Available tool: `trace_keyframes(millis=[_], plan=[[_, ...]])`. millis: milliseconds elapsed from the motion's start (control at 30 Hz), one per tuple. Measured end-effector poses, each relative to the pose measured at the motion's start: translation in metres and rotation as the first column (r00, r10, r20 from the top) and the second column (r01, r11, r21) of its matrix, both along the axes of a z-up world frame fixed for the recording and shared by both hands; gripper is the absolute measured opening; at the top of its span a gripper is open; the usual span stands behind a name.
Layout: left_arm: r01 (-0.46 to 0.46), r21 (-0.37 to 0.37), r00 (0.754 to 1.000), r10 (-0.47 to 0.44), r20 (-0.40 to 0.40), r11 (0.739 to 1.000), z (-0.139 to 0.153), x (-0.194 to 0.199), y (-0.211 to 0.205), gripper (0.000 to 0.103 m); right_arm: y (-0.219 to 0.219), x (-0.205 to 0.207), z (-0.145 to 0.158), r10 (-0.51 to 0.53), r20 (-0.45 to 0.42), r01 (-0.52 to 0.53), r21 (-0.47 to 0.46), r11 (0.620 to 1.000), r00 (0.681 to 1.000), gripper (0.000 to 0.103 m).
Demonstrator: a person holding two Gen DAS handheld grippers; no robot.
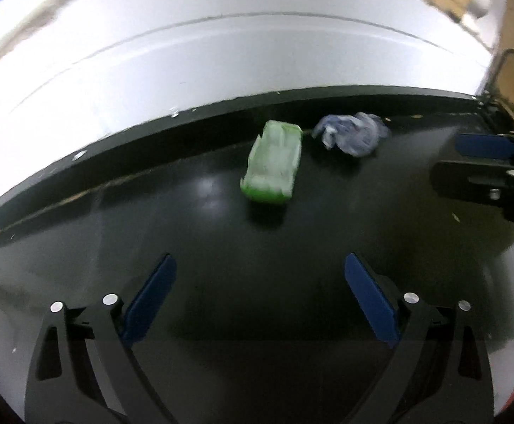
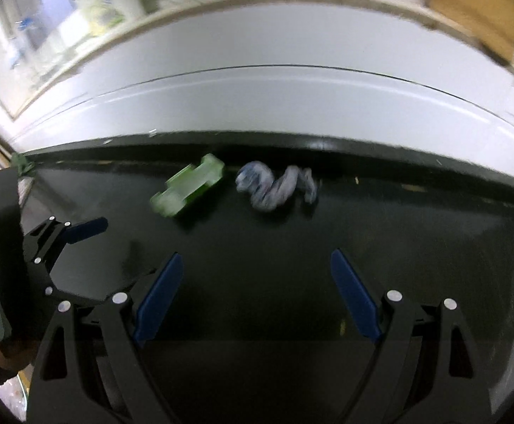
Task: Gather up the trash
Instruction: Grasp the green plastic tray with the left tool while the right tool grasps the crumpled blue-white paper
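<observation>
At the bottom of my left wrist view, the left gripper (image 1: 260,265) stood wide open with nothing between its blue pads (image 1: 151,302), hovering over the dark glossy tabletop (image 1: 221,247). My right wrist view showed the same of the right gripper (image 2: 255,263): its jaws were spread wide and empty above the same surface. Ahead of the left gripper, almost straight on and a little past the fingertips, lay a green plastic tray (image 1: 273,163), a crumpled, translucent piece resting flat on the table. Just beyond it and to the right sat a crumpled blue-and-white wrapper (image 1: 352,133), near the tray but apart from it, close to the table's far edge. From the right gripper, the tray (image 2: 188,190) was ahead and to the left, while the wrapper (image 2: 274,185) lay nearly dead ahead, again near the far rim. Each gripper showed up in the other's camera: the right one came in from the right edge of the left view (image 1: 476,157), and the left one sat at the left side of the right view, where I could not see both fingertips clearly. Farthest off, behind the table, ran a pale wall (image 1: 221,63), blurred.
</observation>
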State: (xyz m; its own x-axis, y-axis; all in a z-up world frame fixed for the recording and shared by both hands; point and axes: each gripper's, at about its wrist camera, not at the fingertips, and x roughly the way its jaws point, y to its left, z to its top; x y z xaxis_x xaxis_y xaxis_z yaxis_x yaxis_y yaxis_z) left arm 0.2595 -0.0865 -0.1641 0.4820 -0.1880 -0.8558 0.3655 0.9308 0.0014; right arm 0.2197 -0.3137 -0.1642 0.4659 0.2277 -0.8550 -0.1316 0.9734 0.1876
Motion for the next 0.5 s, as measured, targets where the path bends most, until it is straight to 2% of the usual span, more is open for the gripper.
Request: trace_keyframes(millis=[233,300,333,400,467,500], plan=[[0.002,0.004,1.0,-0.002,0.003,1.0,-0.016,0.051,-0.014,0.084,0.0,0.067,-0.036,0.015,-0.034,-0.016,-0.014,1.0,0.999,0.081],[0.015,0.011,1.0,-0.015,0.027,1.0,-0.016,0.058,-0.018,0.078,0.001,0.075,-0.042,0.026,-0.037,-0.027,-0.021,0.999,0.999,0.072],[0.02,0.008,0.999,-0.02,0.032,1.0,-0.015,0.06,-0.019,0.071,0.001,0.077,-0.044,0.03,-0.034,-0.031,-0.027,0.999,0.999,0.07],[0.03,0.004,0.999,-0.03,0.039,1.0,-0.012,0.064,-0.021,0.059,0.001,0.078,-0.047,0.038,-0.035,-0.039,-0.03,0.999,0.999,0.054],[0.053,0.001,0.998,-0.053,0.041,0.999,-0.009,0.065,-0.025,0.04,0.001,0.076,-0.047,0.047,-0.034,-0.048,-0.025,0.999,0.998,0.041],[0.063,0.001,0.997,-0.063,0.034,0.998,-0.008,0.064,-0.027,0.038,0.002,0.074,-0.046,0.051,-0.031,-0.052,-0.024,0.998,0.998,0.037]])
